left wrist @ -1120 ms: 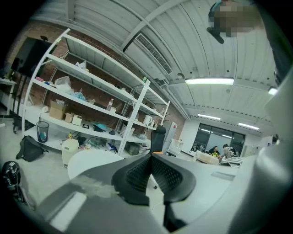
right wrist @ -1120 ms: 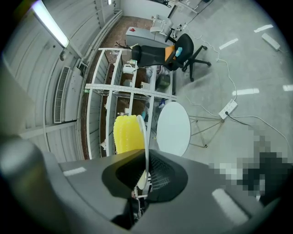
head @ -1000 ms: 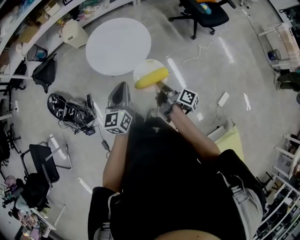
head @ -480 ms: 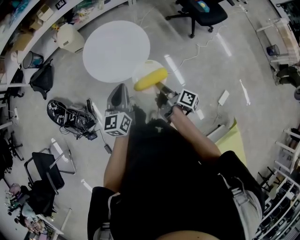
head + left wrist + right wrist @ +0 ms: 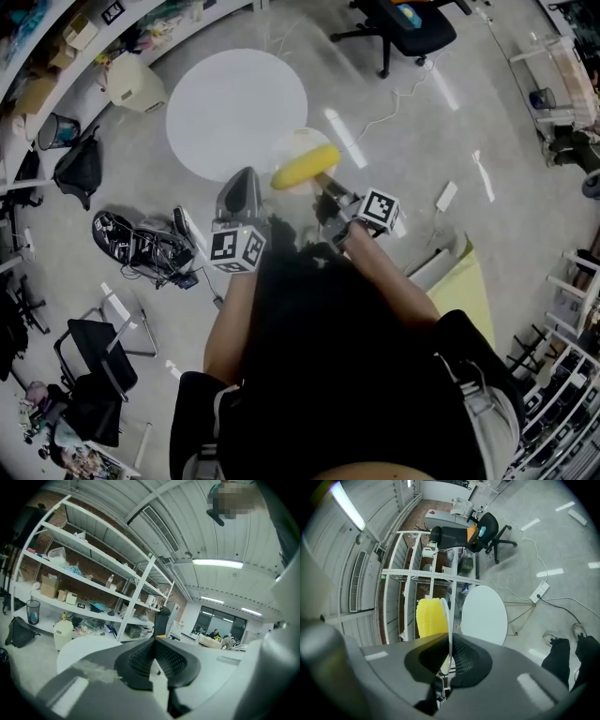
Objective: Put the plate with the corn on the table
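A pale plate (image 5: 292,142) carries a yellow corn cob (image 5: 305,166) and is held in the air beside the near-right edge of the round white table (image 5: 234,111). My right gripper (image 5: 325,183) is shut on the plate's near rim. In the right gripper view the plate (image 5: 449,634) shows edge-on between the pads, the corn (image 5: 427,618) on its left and the table (image 5: 483,615) beyond. My left gripper (image 5: 242,184) is shut with nothing in it, held left of the plate. In the left gripper view its jaws (image 5: 153,645) meet, the table (image 5: 89,647) behind them.
Shelving (image 5: 84,37) lines the far left wall, with a bin (image 5: 131,82) and a black bag (image 5: 77,167) below. A tangle of cables (image 5: 141,236) lies on the floor at left. An office chair (image 5: 405,26) stands beyond the table. A power strip (image 5: 446,197) is at right.
The plate with the corn has shifted slightly right and nearer the table's edge with my right gripper. The left gripper has barely moved.
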Motion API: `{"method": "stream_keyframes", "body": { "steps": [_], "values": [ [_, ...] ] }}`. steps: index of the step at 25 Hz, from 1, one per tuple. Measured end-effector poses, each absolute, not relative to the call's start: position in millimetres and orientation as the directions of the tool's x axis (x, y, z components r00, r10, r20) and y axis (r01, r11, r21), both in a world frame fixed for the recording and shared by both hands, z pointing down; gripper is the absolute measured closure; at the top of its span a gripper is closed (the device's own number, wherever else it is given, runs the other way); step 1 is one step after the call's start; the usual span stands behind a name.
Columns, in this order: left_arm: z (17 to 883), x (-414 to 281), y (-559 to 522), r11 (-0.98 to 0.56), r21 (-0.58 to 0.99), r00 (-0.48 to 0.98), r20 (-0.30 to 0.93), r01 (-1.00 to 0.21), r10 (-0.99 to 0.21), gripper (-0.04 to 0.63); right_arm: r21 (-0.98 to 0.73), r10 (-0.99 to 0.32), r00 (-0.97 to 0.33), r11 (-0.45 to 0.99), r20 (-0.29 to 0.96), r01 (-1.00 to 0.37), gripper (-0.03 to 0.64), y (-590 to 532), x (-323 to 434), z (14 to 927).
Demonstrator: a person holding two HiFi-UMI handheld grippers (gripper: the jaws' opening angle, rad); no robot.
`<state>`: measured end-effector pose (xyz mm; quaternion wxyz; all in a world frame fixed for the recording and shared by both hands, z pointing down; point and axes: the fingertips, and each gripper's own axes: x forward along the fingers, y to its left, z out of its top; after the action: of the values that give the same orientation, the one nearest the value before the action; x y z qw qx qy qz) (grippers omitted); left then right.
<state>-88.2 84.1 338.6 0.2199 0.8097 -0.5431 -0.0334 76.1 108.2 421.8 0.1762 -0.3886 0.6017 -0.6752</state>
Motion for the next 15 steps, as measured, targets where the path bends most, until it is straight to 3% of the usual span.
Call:
{"method": "stream_keyframes", "body": {
  "steps": [15],
  "values": [
    [351.5, -100.5, 30.4, -0.369, 0.411, 0.474, 0.192, -0.834, -0.859, 0.591, -0.952, -0.753, -0.584, -0.221, 0.303, -0.21, 0.594, 63.8, 80.1, 430.6]
  ]
}}
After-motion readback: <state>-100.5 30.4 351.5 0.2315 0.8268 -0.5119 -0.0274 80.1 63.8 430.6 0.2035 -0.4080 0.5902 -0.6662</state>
